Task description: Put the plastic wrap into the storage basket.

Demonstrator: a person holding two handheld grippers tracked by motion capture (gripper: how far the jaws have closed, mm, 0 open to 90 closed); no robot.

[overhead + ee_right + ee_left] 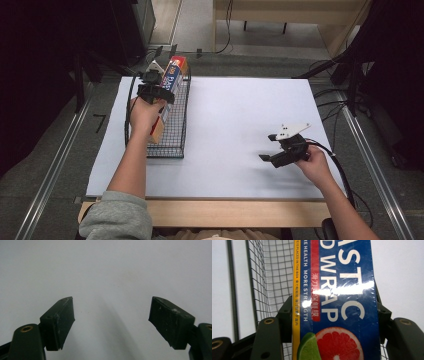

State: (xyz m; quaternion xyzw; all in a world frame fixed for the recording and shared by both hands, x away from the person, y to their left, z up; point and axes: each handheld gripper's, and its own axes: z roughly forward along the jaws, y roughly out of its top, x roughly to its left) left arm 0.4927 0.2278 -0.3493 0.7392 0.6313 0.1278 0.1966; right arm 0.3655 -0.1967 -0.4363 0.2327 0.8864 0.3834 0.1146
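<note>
Left tongs (156, 95) clamped on one plastic wrap box (337, 302) over one wire basket (172, 142), right tongs (111, 322) apart

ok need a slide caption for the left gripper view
Left gripper shut on a blue plastic-wrap box with citrus artwork, held over a black wire-mesh basket on the white table.

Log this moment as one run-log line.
left gripper: shut on plastic wrap box, over wire basket | right gripper: open, holding nothing, above white table sheet
</note>
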